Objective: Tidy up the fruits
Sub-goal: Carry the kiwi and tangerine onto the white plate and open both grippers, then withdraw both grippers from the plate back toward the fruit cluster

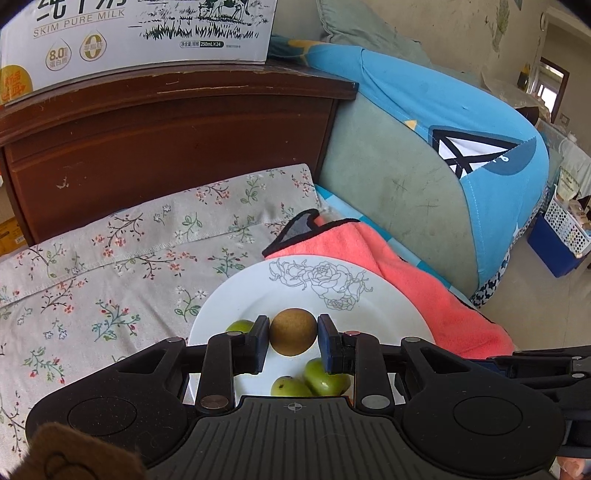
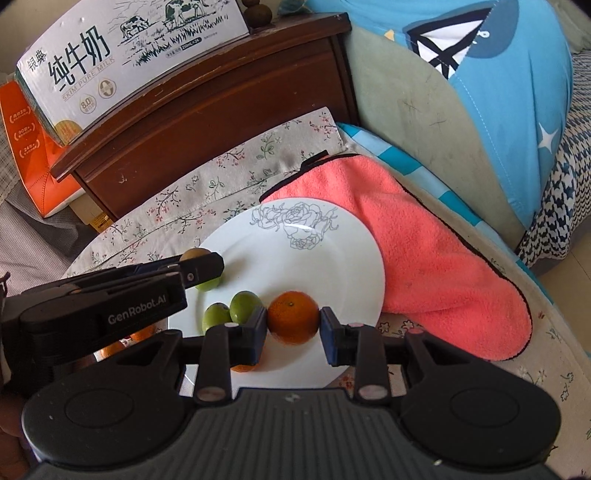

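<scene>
A white plate (image 1: 295, 288) with a rose drawing lies on a floral cloth. My left gripper (image 1: 293, 332) is shut on a round brown fruit (image 1: 293, 332) over the plate's near part. Three small green fruits (image 1: 327, 376) lie on the plate around it. In the right wrist view my right gripper (image 2: 293, 325) is shut on an orange (image 2: 293, 322) above the plate (image 2: 295, 266). The left gripper (image 2: 212, 266) reaches in from the left, with the green fruits (image 2: 244, 304) between the two grippers. A second orange (image 2: 242, 367) shows partly behind my right gripper's left finger.
A pink towel (image 2: 424, 266) lies under the plate's right edge. Behind stand a dark wooden cabinet (image 1: 166, 140) with a milk carton box (image 1: 129, 33) on top, and a blue and green cushion (image 1: 461, 129) to the right. An orange box (image 2: 33, 155) stands at far left.
</scene>
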A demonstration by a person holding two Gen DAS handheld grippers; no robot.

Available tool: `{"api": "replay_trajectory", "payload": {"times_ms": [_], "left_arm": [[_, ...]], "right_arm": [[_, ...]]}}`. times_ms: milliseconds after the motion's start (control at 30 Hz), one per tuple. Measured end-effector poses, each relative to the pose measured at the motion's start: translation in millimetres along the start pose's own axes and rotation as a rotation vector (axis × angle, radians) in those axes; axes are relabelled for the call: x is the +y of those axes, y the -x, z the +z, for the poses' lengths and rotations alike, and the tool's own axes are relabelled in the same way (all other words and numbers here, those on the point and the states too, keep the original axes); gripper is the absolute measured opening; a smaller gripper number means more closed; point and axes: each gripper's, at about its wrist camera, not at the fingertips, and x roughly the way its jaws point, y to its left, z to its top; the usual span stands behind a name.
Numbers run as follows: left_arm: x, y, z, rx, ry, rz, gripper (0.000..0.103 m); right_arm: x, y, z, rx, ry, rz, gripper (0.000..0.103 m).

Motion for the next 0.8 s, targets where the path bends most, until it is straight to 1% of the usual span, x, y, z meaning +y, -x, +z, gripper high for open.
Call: {"api": "replay_trajectory", "payload": {"times_ms": [200,333,367,400,500,600,800], "left_arm": [[-5,-12,3,0.01,0.008,-0.015,0.026],[-9,-7,5,-0.006,-0.007,-0.014,0.029],[-10,-5,6,-0.01,-0.01,-0.01,0.034],[-10,-1,8,-0.019,-0.008,-0.001,0.043],[-8,10,12,-0.039,0.006,0.018,0.058],[-5,21,15,-0.047,0.017,0.043,0.071],[7,41,19,-0.044,0.05,0.078,0.078]], "right_arm": [[-2,-8,0,0.011,-0.012,-0.005,0.031],[-4,-7,2,-0.007,-0.029,-0.003,0.033],[-4,-6,3,-0.013,-0.033,0.001,0.033],[-4,-4,3,-0.019,-0.033,0.002,0.034],[-3,-2,4,-0.032,-0.031,0.009,0.034],[-3,0,4,-0.04,-0.032,0.016,0.035],[-1,3,4,-0.047,-0.019,0.042,0.038]]}}
